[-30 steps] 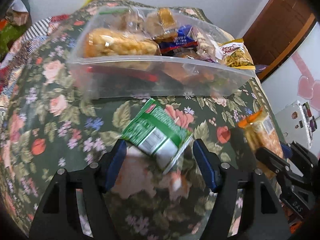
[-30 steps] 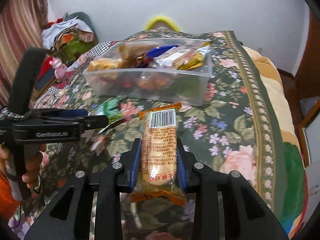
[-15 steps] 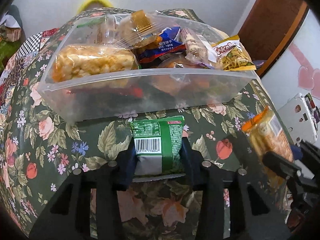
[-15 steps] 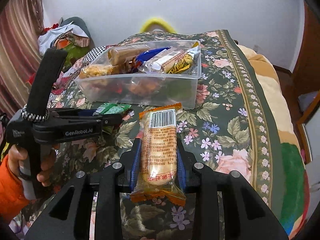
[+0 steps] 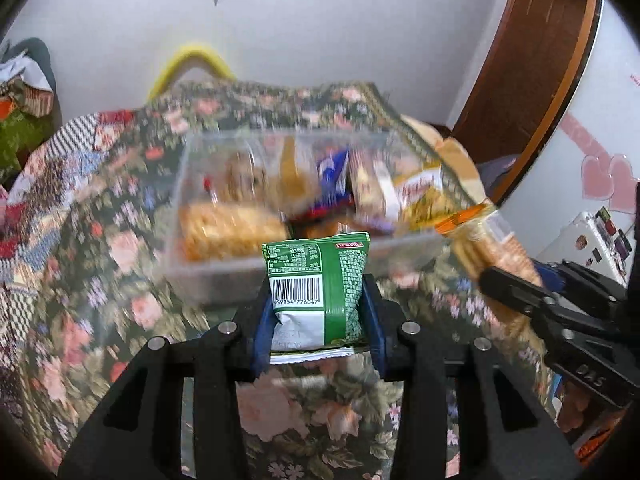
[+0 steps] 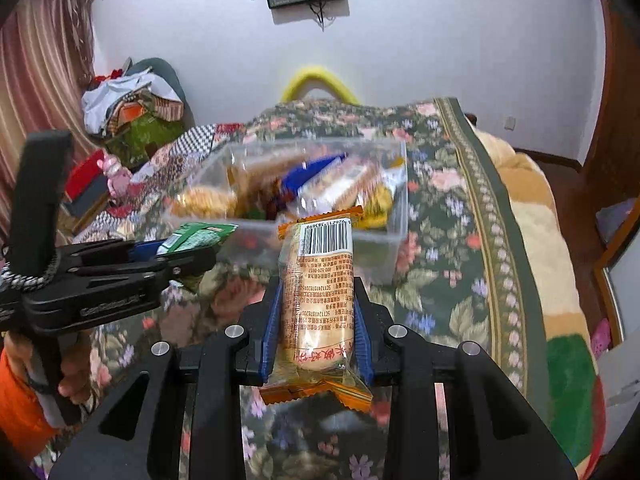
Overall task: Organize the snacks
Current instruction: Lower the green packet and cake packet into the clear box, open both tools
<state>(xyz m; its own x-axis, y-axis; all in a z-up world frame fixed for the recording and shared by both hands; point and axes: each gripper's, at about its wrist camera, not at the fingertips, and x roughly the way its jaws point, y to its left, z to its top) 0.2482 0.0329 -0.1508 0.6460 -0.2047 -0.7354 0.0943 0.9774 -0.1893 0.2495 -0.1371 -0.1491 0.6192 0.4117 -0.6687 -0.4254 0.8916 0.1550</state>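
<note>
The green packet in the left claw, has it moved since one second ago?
Yes. The green packet, then lying on the floral blanket, is now lifted, clamped upright, before the clear box.

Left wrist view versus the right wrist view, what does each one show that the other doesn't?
Only the left wrist view shows the green packet's barcode face and pink heart stickers.

Only the right wrist view shows the striped curtain, the clothes pile and the person's hand holding the left claw.

Both show the clear bin of snacks on the floral bedspread, and the orange-wrapped cake in the right claw.
</note>
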